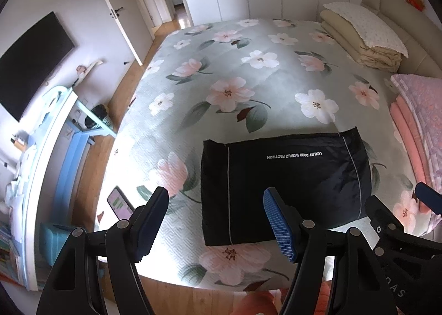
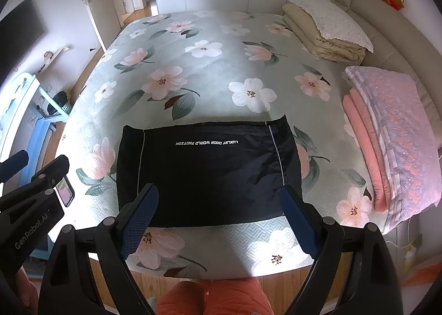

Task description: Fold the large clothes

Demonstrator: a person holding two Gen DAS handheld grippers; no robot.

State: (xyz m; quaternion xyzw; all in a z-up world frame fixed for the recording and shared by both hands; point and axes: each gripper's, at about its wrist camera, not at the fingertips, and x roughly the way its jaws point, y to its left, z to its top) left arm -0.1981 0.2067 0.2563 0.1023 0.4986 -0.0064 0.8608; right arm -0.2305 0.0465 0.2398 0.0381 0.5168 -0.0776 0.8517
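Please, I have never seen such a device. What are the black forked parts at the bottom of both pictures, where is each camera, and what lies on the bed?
These are two hand-held grippers; a person carries one in each hand. Each has a camera looking forward along its two fingers, so each picture is one gripper's own view. The left gripper and the right gripper are both open and hold nothing; they hover above the near edge of the bed.

On the floral bedspread lies a black garment, already folded into a rectangle. A phone lies near the bed's left edge. By the headboard are a pink folded quilt and a beige folded quilt with a pillow on top.
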